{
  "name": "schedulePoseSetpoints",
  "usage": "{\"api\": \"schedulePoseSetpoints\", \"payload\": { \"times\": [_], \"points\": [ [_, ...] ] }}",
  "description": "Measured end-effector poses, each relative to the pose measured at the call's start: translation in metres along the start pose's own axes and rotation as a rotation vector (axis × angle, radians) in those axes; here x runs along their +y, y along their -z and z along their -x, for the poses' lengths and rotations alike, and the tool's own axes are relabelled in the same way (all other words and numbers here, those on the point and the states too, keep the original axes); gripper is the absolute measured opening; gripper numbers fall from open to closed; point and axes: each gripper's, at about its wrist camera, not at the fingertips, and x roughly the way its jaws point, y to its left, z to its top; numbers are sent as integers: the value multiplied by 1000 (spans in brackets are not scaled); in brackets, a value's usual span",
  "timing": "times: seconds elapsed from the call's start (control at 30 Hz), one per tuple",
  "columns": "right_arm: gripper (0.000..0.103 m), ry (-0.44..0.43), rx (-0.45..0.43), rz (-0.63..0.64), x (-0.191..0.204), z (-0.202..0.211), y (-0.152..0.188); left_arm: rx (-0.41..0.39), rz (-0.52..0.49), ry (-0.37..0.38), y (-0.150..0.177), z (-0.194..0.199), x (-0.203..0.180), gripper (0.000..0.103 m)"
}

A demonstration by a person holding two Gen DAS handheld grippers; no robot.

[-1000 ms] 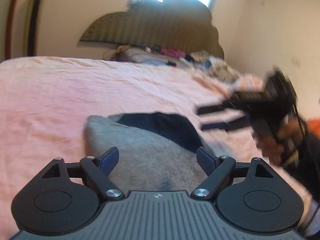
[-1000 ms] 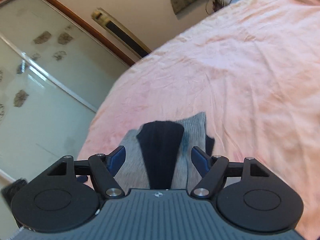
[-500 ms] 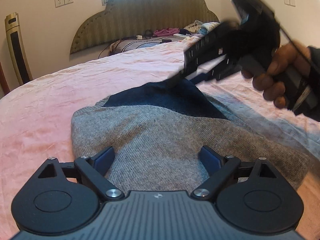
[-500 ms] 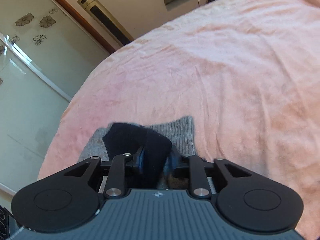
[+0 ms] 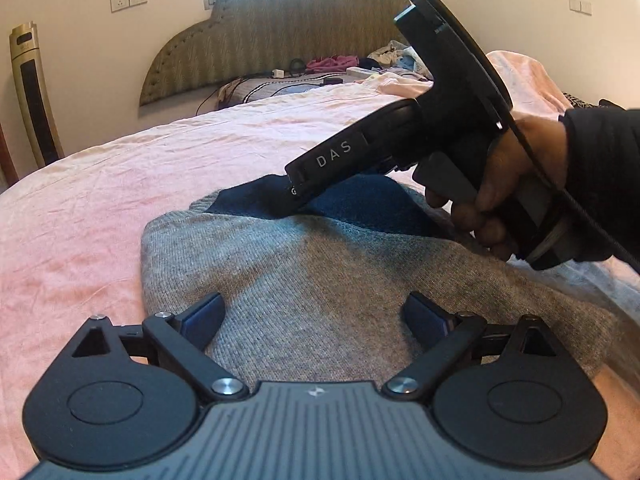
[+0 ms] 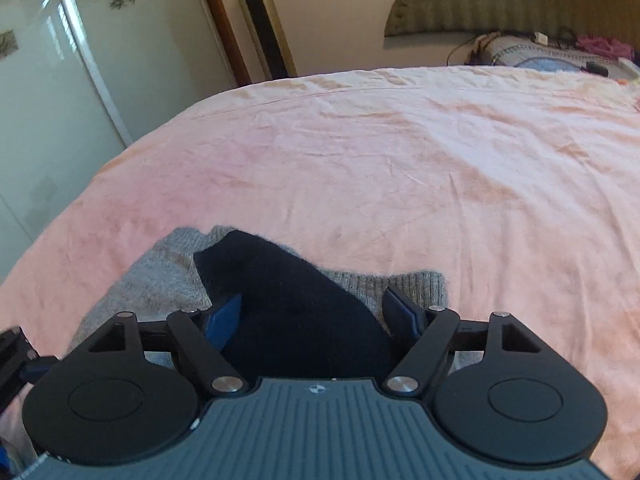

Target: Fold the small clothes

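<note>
Pink, wrinkled bedsheet (image 5: 120, 184) covers the bed from edge to edge. At the far left a gold tower fan (image 5: 32, 92) stands against the cream wall, beside frosted sliding doors (image 6: 60, 80) with flower prints. Centre, the grey knit garment (image 5: 304, 280) with its navy section (image 6: 288, 304) lies flat on the sheet. The left gripper (image 5: 314, 318) hovers over the grey knit, jaws spread. Behind, a padded olive headboard (image 5: 288, 36) fronts a pile of clutter. The right gripper (image 6: 312, 316), jaws apart, straddles the navy part.
</note>
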Motion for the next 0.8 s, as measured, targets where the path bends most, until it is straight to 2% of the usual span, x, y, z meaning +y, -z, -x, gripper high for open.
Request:
{"api": "schedulePoseSetpoints", "payload": {
  "times": [0.07,0.13,0.2,0.23,0.3,0.33,0.4,0.47,0.5,0.53,0.57,0.63,0.7,0.8],
  "points": [
    [75,29,21,34,8,0,0,0,-1,0,0,1,0,98],
    [76,47,26,-18,9,11,-3,0,12,2,-1,4,3,98],
    [77,50,-18,-81,8,34,-1,-17,64,13,-4,18,10,98],
    [78,20,-60,-103,6,51,4,-42,105,21,-4,28,17,98],
    [89,-38,-102,-162,0,76,14,-77,204,40,2,43,36,98],
    [94,-67,-85,-189,-5,81,20,-74,280,52,6,46,49,98],
    [91,-75,-34,-226,-11,80,27,-28,441,72,13,38,76,98],
    [80,-63,0,-237,-14,68,30,46,581,75,20,21,95,98],
    [77,-55,4,-243,-14,62,30,67,620,87,22,15,100,98],
    [65,-72,5,-249,-15,57,29,48,617,87,21,14,100,98],
    [43,-91,10,-256,-15,51,28,57,607,89,19,13,97,98],
    [18,-95,4,-234,-13,47,28,69,579,97,16,11,89,98],
    [15,-88,0,-219,-19,49,30,76,547,87,16,9,84,98],
    [12,-116,-19,-295,-40,53,44,60,498,76,19,8,78,98]
  ]
}}
